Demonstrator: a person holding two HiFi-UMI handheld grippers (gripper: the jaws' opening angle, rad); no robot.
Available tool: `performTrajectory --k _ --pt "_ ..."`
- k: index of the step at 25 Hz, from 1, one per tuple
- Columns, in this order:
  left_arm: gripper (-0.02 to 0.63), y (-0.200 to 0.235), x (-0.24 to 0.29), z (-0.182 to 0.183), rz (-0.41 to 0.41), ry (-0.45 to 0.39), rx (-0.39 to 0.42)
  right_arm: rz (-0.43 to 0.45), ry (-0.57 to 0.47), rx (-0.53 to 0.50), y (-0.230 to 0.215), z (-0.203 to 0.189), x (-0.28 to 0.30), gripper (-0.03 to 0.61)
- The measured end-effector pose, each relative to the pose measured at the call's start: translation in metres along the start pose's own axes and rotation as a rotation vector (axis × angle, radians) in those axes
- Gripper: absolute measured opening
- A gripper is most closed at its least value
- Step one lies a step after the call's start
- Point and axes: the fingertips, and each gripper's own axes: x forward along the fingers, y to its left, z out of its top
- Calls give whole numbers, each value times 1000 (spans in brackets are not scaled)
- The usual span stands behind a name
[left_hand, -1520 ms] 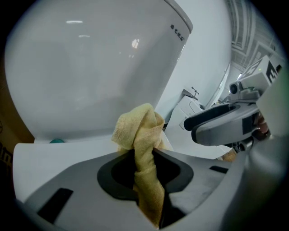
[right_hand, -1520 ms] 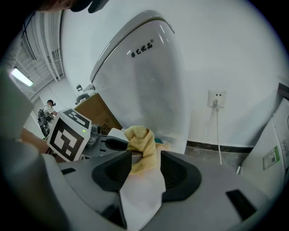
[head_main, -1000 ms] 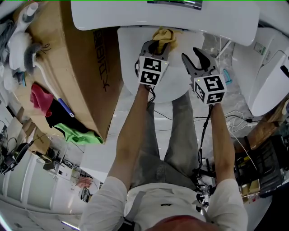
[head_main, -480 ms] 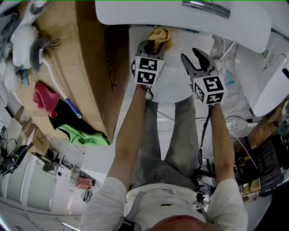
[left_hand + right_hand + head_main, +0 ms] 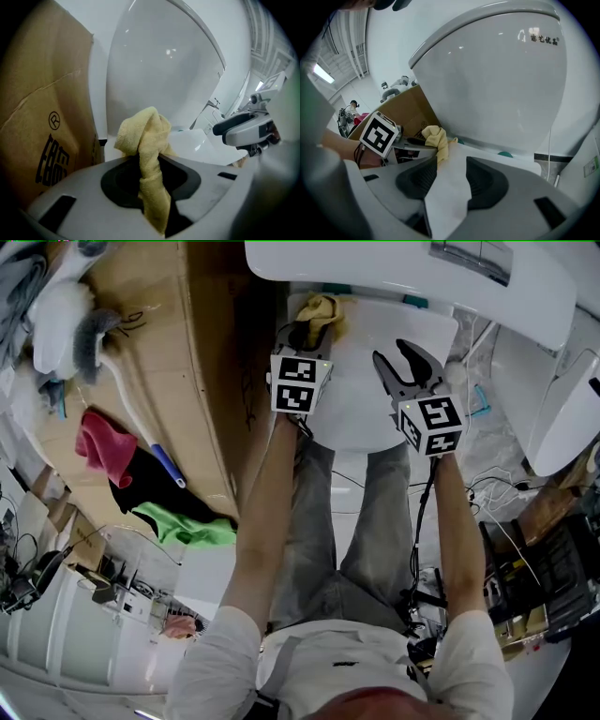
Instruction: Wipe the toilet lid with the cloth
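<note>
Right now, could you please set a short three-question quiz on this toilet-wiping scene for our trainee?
1. True or false: the right gripper is shut on the yellow cloth.
2. What stands beside the toilet lid, on the person's left? A. cardboard box B. bucket C. mirror
3. Fill in: the cloth is clamped in the ___ gripper.
Key: 1 false, its jaws stand apart with nothing between them; 2 A; 3 left gripper.

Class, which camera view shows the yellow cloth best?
Left gripper view: the yellow cloth sits close, central, pinched in the left tongs. Head view shows a small bunch; right gripper view, a distant lump.
</note>
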Motion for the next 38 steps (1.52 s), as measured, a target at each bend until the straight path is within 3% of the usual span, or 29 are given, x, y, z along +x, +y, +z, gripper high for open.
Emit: performTrajectory --k 9,15,23,38 --pt "109 25 -16 -7 35 27 24 -14 -10 13 26 3 6 210" --pt "109 49 -38 -12 173 43 81 -14 -17 4 34 3 2 210" --pt "109 57 -58 -52 334 108 66 -11 0 5 33 -13 -10 210" --pt "106 9 -49 -74 365 117 61 20 6 1 -1 -49 -49 209"
